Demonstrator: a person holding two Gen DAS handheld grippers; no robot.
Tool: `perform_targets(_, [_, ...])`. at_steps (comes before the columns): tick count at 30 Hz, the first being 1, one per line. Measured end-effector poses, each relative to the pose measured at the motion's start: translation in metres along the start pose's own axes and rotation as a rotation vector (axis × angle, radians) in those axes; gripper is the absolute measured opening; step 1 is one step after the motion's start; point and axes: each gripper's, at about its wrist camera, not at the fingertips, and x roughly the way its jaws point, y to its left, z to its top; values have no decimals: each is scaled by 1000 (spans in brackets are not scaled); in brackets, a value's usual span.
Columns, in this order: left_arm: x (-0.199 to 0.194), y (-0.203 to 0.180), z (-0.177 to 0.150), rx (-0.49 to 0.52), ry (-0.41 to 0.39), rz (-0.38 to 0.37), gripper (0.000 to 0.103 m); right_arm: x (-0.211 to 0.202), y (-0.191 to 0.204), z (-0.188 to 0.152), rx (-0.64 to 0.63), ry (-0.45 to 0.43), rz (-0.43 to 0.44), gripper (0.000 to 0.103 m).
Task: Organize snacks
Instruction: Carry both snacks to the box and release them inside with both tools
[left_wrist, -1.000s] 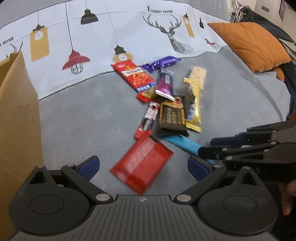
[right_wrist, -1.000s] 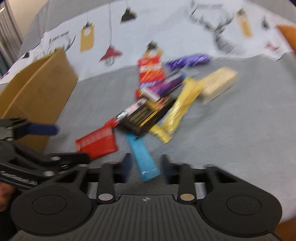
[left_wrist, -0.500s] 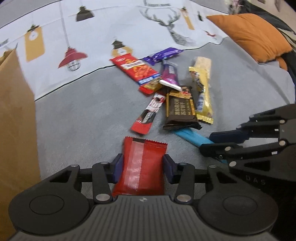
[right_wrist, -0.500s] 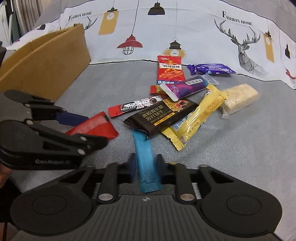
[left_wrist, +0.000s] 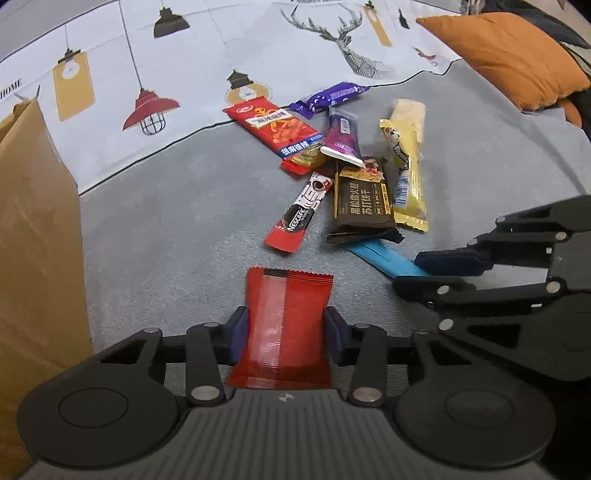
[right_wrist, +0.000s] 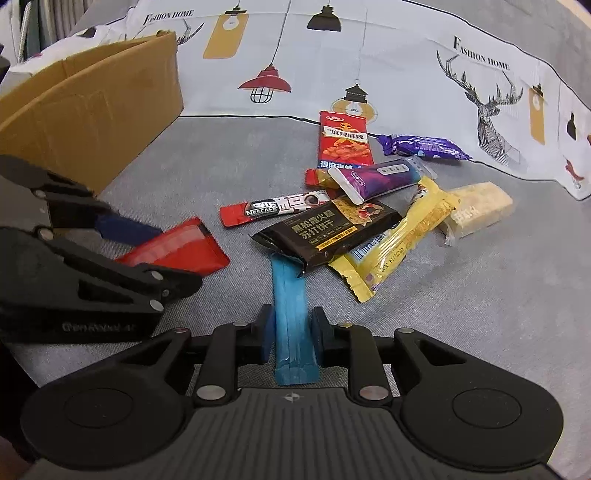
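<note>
My left gripper is shut on a plain red packet, which also shows in the right wrist view. My right gripper is shut on a blue stick packet whose far end lies under a black cracker packet. The blue stick also shows in the left wrist view. Behind them lies a pile: a Nescafe stick, a red spicy-snack packet, two purple packets, a yellow bar and a pale bar.
A brown cardboard box stands at the left on the grey bed cover; it also shows in the left wrist view. An orange cushion lies at the far right. A printed white sheet covers the back.
My left gripper closed on the red packet, which had lain loose between its open fingers. My right gripper stayed shut on the blue stick; both views steadied.
</note>
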Motion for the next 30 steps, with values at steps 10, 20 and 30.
perform_targets(10, [-46, 4, -13, -91, -11, -7, 47, -43, 20, -3, 77, -64, 38, 18])
perform_targets(20, [-110, 9, -37, -109, -94, 3, 47, -75, 28, -8, 210, -108, 6, 18])
perform_targets(30, [-193, 48, -26, -204, -227, 45, 47, -134, 73, 9, 97, -235, -55, 18])
